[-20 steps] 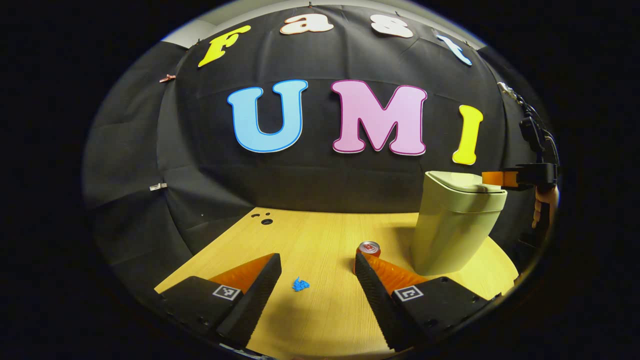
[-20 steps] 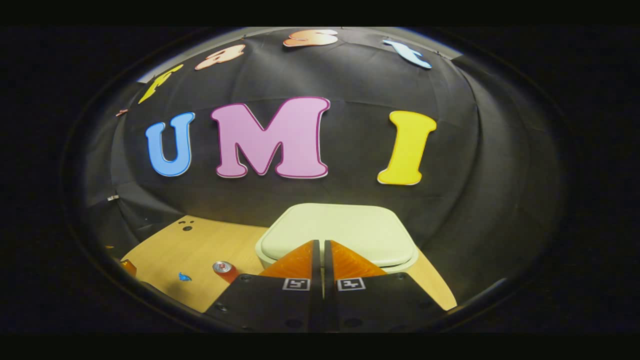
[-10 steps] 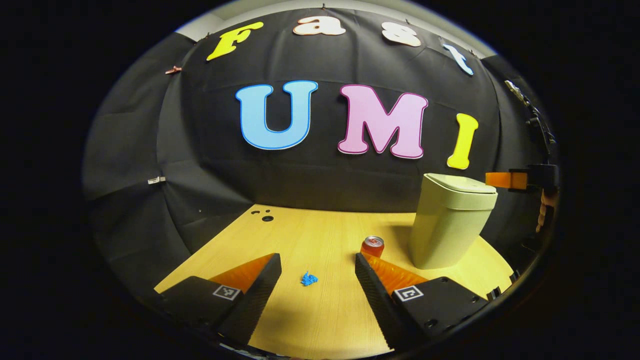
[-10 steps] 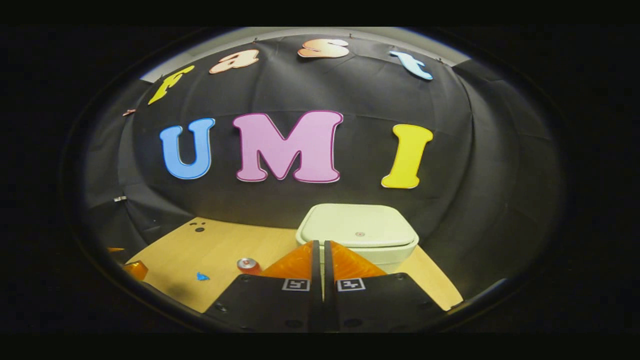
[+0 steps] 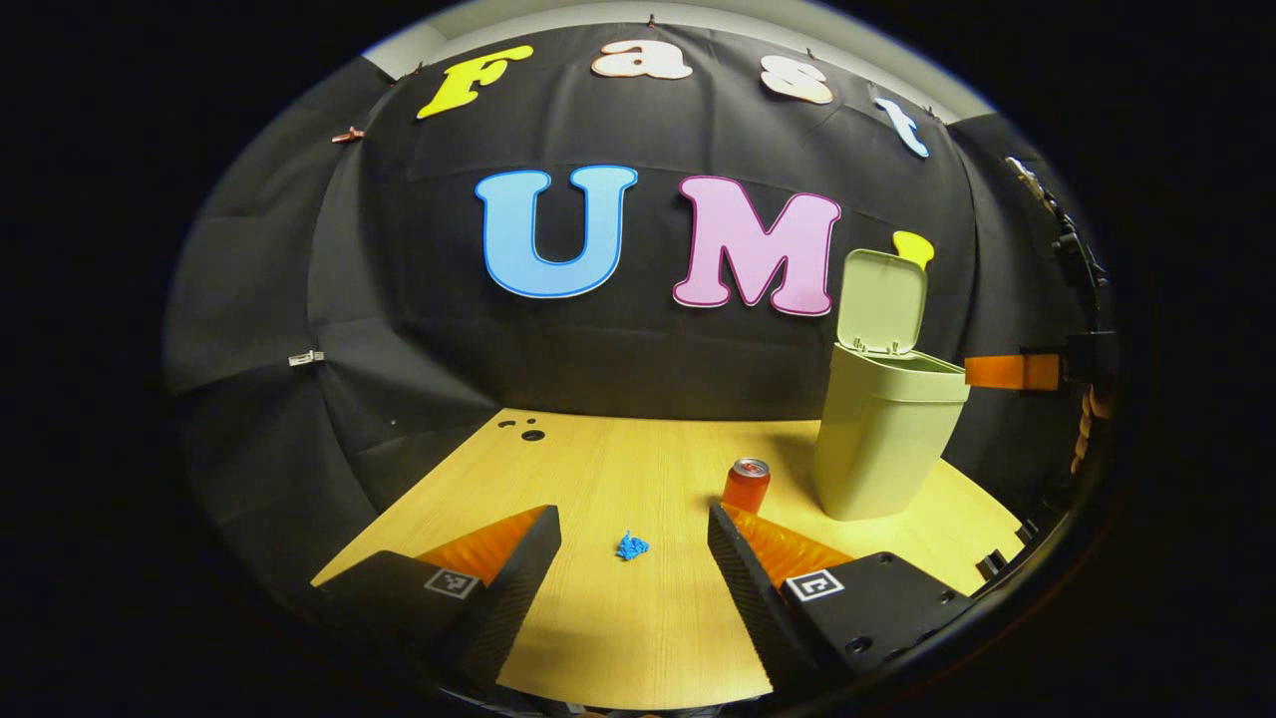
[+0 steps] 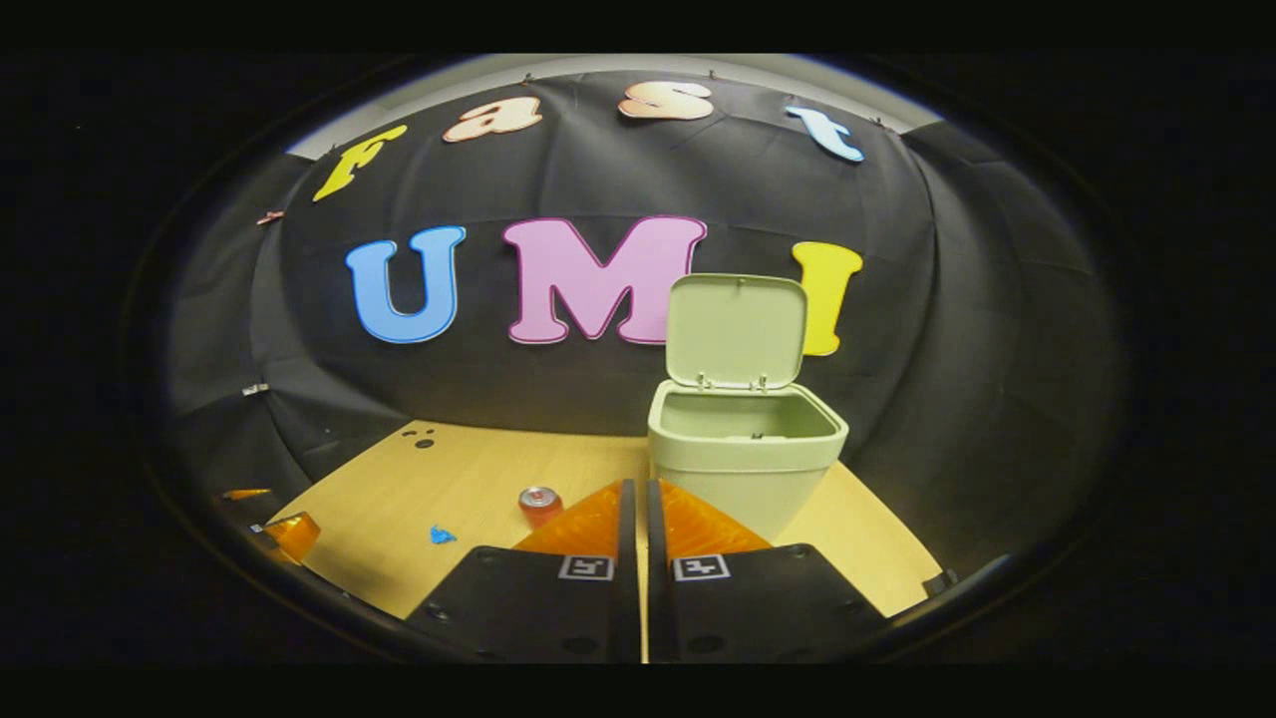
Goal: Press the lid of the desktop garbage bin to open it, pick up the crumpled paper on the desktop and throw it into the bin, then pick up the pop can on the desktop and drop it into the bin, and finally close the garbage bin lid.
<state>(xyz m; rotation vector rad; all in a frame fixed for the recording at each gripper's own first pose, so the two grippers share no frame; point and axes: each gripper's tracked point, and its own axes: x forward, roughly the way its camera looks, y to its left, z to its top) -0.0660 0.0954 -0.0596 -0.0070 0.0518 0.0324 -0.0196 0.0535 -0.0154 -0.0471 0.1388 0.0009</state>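
Note:
The pale green bin (image 5: 885, 439) stands at the table's right, its lid (image 5: 881, 299) swung upright and its inside (image 6: 748, 414) bare. A red pop can (image 5: 746, 486) stands just left of the bin. A small blue crumpled paper (image 5: 632, 545) lies on the wood between the fingers of my left gripper (image 5: 632, 514), which is open and holds nothing. My right gripper (image 6: 638, 486) is shut and empty, a short way in front of the bin (image 6: 748, 459) at rim height, apart from it. The can (image 6: 539, 504) and the paper (image 6: 441, 536) lie to its left.
The wooden table (image 5: 598, 469) has small holes (image 5: 531, 436) at its back left corner. Black cloth closes the back and sides. The right gripper (image 5: 1012, 371) and the hand (image 5: 1085, 429) holding it reach in from the far right. The left gripper (image 6: 271, 516) shows at lower left.
The bin's lid has sprung from shut to fully upright. My right gripper, still shut, has drawn back off the lid. The left gripper has pulled back slightly.

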